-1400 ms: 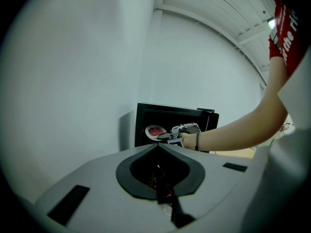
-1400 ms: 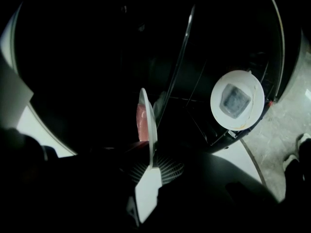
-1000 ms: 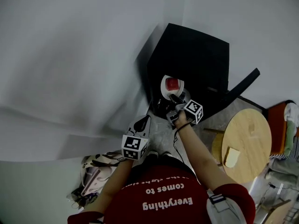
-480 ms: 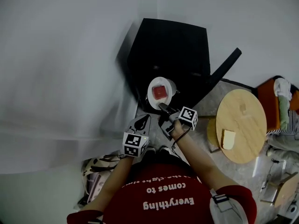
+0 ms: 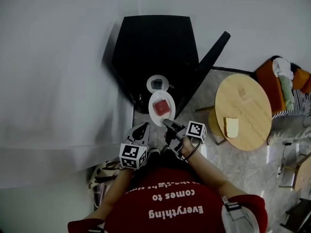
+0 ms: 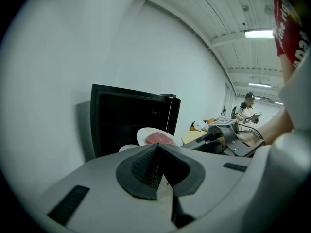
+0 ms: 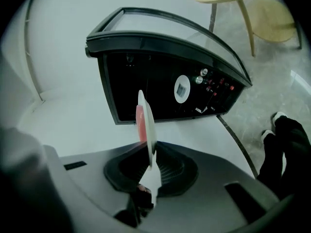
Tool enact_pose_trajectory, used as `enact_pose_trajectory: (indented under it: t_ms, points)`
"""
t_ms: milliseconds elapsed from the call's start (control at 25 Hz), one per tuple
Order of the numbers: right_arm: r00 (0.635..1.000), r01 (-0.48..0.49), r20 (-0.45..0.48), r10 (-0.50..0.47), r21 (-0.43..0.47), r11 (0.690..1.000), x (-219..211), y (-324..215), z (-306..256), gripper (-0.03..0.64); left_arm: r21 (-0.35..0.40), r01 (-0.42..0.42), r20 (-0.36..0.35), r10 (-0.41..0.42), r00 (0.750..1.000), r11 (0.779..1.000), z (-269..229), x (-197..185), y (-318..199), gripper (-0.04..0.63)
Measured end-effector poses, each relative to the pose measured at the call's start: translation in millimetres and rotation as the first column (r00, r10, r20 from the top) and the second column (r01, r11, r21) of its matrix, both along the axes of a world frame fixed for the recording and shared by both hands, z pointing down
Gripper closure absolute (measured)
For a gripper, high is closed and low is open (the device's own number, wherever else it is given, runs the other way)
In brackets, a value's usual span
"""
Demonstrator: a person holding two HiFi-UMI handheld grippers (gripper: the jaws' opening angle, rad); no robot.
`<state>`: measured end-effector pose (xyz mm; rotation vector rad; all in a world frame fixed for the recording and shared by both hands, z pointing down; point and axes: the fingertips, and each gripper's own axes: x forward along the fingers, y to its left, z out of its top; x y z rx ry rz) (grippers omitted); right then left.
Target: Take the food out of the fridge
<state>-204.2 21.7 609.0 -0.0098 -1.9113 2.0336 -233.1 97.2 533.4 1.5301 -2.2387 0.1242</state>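
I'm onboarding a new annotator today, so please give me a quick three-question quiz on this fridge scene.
1. True or false: the left gripper is shut and empty.
2. The plate with red food is gripped by: A the left gripper, B the right gripper, C nothing.
3. Where does the second plate sit?
Key: 1 true; 2 B; 3 inside the open fridge.

Left gripper (image 6: 157, 152): jaws together, nothing between. At frame centre, white plate (image 6: 143, 135) bearing red food (image 6: 158, 138) showed against black fridge (image 6: 124, 120).
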Motion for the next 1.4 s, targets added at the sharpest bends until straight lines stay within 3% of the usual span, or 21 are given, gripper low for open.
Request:
enact_pose_trajectory:
  t_ms: [360,720,920,1120,1400]
  points:
    - [0.993,-0.112,-0.027,0.111,-0.045,0.993,76,-15,9,0.577,-0.001,-0.153,-0.010,0.153,0.988,0.988,3,41,-39,0.594]
    - [0.955,-0.298,-0.005,0.298,0.000,0.955,136,-55,2,0.577,0.024,-0.394,-0.005,0.394,0.919,0.919,1,99,-107,0.594]
    - [0.900,-0.437,-0.003,0.437,-0.008,0.900,181,-79,3,0.577,0.032,-0.524,-0.002,0.524,0.852,0.851,2,143,-141,0.594]
    - [0.810,-0.587,-0.017,0.586,-0.021,0.810,230,-97,7,0.577,0.044,-0.640,0.000,0.641,0.767,0.767,1,185,-168,0.594]
    - [0.701,-0.713,-0.016,0.713,-0.003,0.701,300,-109,-2,0.577,0.047,-0.752,0.004,0.753,0.658,0.657,-9,251,-190,0.594]
